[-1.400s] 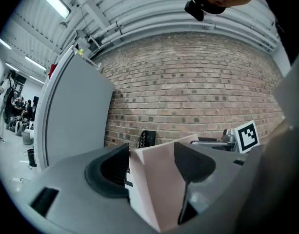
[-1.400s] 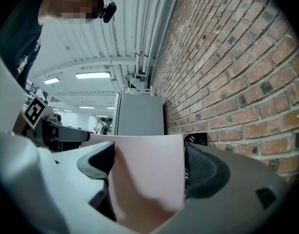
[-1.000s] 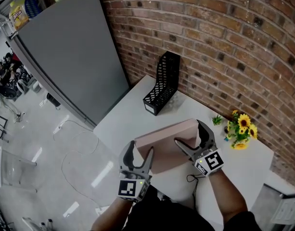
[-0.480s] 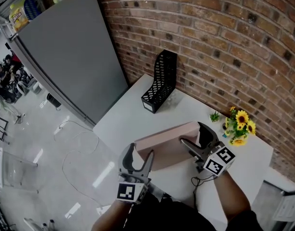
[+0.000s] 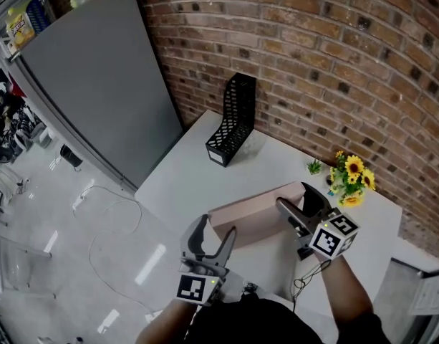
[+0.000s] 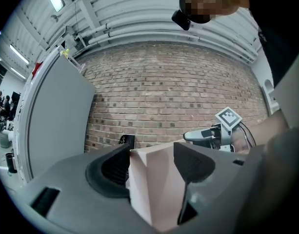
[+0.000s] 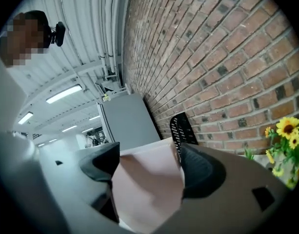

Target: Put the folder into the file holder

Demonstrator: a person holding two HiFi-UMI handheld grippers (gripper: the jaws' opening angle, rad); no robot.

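We clamp the folder (image 5: 251,217) in our left gripper (image 5: 213,228) while the right gripper (image 5: 294,196) is closing its jaws around it, so lifting too soon could twist it loose.

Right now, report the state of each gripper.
Left gripper: closed on the near end of the folder.
Right gripper: jaws closing around the folder's other end, not yet clamped.
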